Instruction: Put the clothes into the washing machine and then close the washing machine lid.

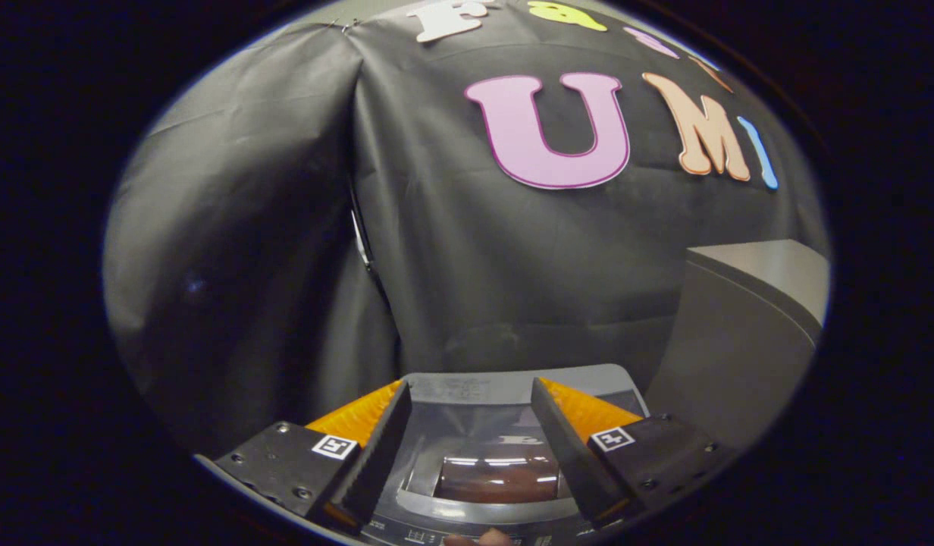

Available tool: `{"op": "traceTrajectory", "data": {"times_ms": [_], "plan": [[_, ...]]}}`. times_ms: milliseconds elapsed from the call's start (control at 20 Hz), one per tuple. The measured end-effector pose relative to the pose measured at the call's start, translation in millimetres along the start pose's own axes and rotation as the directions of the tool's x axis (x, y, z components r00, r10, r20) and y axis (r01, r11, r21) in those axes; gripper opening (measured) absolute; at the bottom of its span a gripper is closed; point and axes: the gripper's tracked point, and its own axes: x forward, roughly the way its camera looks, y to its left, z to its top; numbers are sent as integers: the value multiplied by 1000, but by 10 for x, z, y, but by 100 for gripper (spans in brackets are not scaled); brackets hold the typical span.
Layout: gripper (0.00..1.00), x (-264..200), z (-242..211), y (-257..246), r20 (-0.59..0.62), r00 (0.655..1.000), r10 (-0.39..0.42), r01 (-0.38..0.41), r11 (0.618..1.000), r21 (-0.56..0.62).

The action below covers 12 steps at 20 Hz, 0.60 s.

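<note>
A grey top-loading washing machine (505,383) lies just below and ahead of my fingers. Its lid (474,440) is down and flat, with a glossy dark window (497,478) that mirrors the lights. My gripper (471,394) hovers above the lid, open, with nothing between its fingers. The window shows in the gap between the two fingers. A fingertip of a person's hand (478,539) pokes in by the machine's front control strip. No clothes are in sight.
A tall grey box-like unit (740,334) stands close to the right of the machine. Black booth cloth (285,227) hangs right behind the machine and wraps around to the left.
</note>
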Motion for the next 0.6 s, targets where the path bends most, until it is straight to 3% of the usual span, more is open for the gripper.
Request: {"op": "traceTrajectory", "data": {"times_ms": [200, 600], "plan": [[97, -162, 152, -2, 36, 999, 31, -30, 999, -22], [97, -784, -36, 148, 87, 993, 77, -73, 996, -49]]}}
